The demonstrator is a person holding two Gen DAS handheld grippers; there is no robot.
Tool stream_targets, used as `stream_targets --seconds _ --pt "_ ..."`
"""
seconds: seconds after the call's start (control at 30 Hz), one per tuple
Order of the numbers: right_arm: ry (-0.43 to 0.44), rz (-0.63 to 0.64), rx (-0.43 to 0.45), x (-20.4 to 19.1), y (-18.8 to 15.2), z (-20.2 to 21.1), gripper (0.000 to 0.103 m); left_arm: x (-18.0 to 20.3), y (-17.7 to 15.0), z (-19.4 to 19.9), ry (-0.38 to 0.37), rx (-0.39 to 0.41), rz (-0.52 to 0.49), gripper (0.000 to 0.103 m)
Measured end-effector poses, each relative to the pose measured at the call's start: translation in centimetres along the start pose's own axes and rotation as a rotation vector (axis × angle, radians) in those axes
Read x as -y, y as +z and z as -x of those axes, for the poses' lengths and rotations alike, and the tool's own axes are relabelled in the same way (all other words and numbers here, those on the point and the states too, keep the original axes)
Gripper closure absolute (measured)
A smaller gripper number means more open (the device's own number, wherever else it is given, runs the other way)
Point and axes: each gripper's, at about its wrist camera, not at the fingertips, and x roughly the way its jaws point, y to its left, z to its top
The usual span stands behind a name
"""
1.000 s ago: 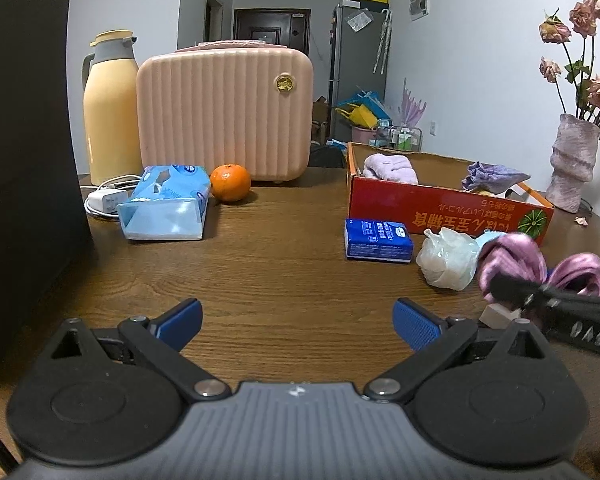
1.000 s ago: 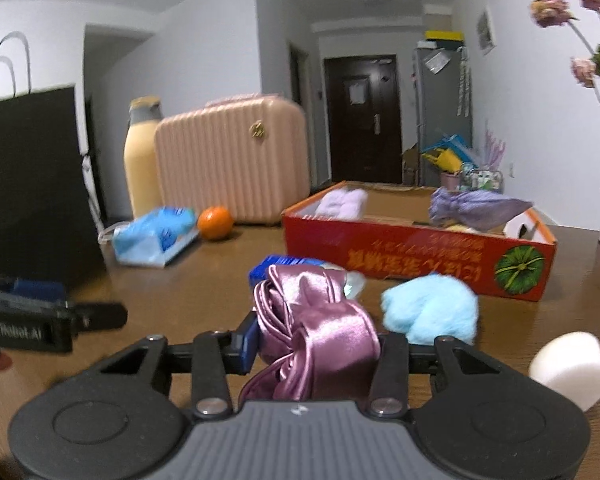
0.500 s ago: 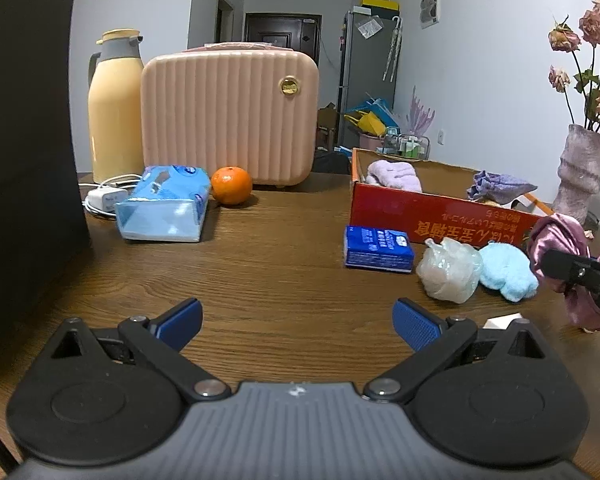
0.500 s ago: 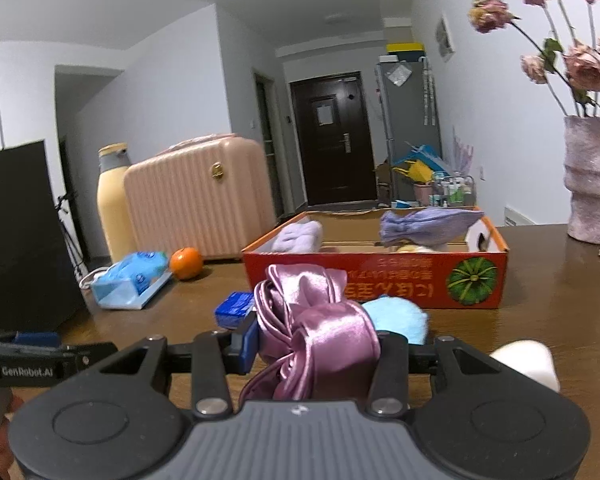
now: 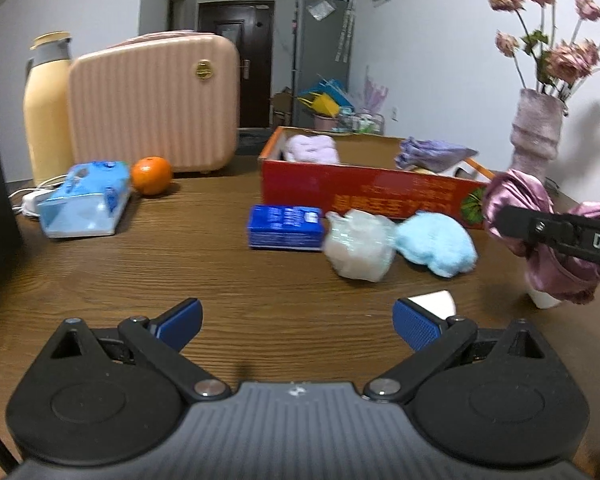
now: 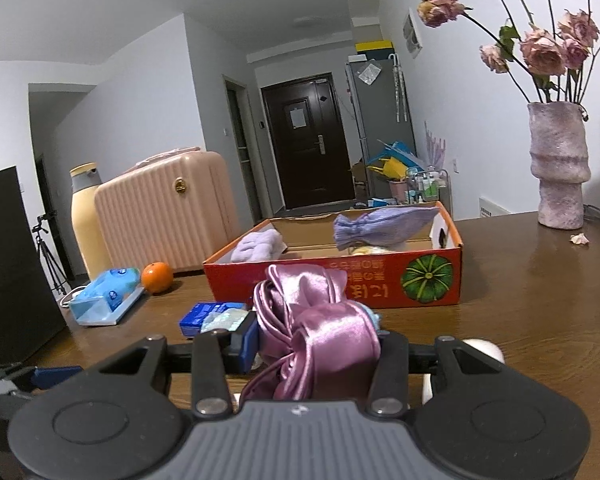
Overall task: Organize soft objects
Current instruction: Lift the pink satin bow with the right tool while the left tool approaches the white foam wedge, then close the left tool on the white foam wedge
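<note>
Midway through the sort, by the look of it. Over on the left, left tongs (image 5: 296,318) spread wide, blue pads apart, nothing between them, hanging low over bare table (image 5: 180,256). Ahead of them, still loose on the wood: a blue packet (image 5: 286,227), then a crinkly pale plastic bundle (image 5: 358,246), then a fluffy light-blue puff (image 5: 436,246), side by side just short of the box. Probably those last two still to go in.

Further right, the red cardboard box (image 6: 340,280) already holding a folded lilac cloth (image 6: 256,245) at its left end and a gathered purple pouch (image 6: 384,226) toward its right. Two soft things stowed, then.

Right tongs (image 6: 318,344) clamped on a pink satin scrunchie (image 6: 320,324), carried above the table, just short of the box's front wall, not yet over the rim. Glossy, ruffled, bunched in loose folds, squashed between the pads and drooping below them. A white rounded piece (image 6: 486,350) on the table just beside, partly hidden.
</note>
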Motion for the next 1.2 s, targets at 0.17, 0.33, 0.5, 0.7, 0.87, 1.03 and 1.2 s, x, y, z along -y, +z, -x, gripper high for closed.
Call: stream_targets --seconds 0.17,0.33,0.5,0.7,0.87,1.03,1.2 --pt "-0.017 -0.006 -0.003 0.8 0.1 0.0 0.061 2.3 -0.2 -0.9 -0.034 -0.025 -0.028 0.0" --pt "-0.041 -0.014 -0.012 1.8 0.1 -0.3 0.061 4.4 -0.2 -2.1 -0.058 -0.063 -0.055 0.0" --pt "-0.067 -0.024 -0.015 2.9 0.2 -0.5 0.061 6.3 -0.2 -3.2 -0.077 -0.089 -0.077 0.0" --pt "-0.099 -0.019 -0.019 3.7 0.3 -0.7 0.061 8.1 0.0 -4.7 -0.094 -0.12 -0.089 0.0" --pt "-0.12 -0.008 -0.021 3.9 0.3 -0.8 0.061 9.2 0.0 -5.9 -0.071 -0.135 -0.113 0.0" --pt "-0.126 0.0 -0.022 3.8 0.3 -0.9 0.061 9.7 0.1 -6.4 -0.067 -0.139 -0.122 0.0" --pt "-0.13 0.006 -0.024 3.7 0.2 -0.9 0.061 9.6 0.2 -6.6 -0.087 -0.145 -0.112 0.007"
